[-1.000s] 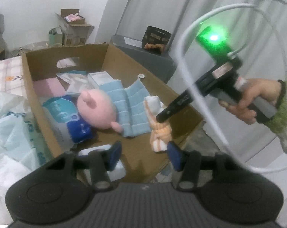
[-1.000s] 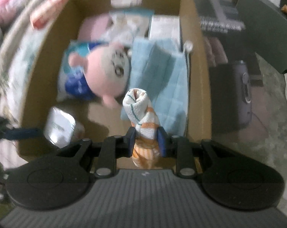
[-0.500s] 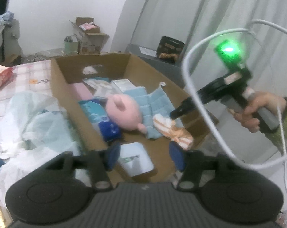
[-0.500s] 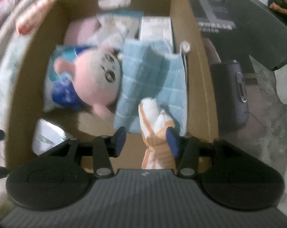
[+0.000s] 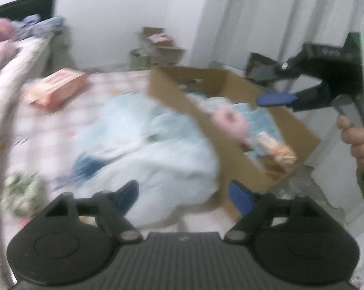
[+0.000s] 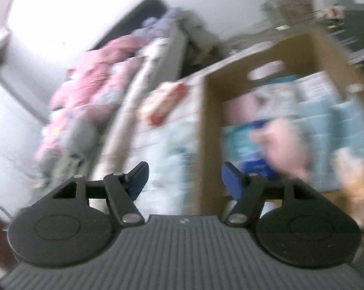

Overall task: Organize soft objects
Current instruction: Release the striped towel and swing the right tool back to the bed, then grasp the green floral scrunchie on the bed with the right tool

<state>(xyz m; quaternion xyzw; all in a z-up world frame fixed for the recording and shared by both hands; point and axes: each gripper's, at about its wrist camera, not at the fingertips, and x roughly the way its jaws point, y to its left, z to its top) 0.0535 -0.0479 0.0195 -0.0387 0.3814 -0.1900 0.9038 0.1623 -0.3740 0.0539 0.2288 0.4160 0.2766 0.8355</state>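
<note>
Both tools are empty and their jaws are opening with nothing between them. The left tool (image 5: 183,194) faces the bed (image 5: 68,120), over a pale blue plastic bag (image 5: 143,149) lying just beside the cardboard box (image 5: 213,130); the right tool (image 6: 184,177) points at the box's near wall (image 6: 209,133) — also seen from the left camera, held in a hand (image 5: 360,142) above the box's far side.

Judged from this, a drop-off is done and the step in hand is turning toward the next soft thing. The orange-striped cloth (image 5: 277,149) lies inside the box at its near corner, beside one pink plush toy (image 5: 230,120) and one light blue towel (image 5: 259,118).

Still outside the box: the one plastic bag, one pink flat box (image 5: 56,89) on the bed, and a heap of pink bedding (image 6: 90,79) farther off. Blur hides anything smaller.

The next move calls for settling on one item — likely the bag — and bringing spread jaws down around a gatherable fold.
</note>
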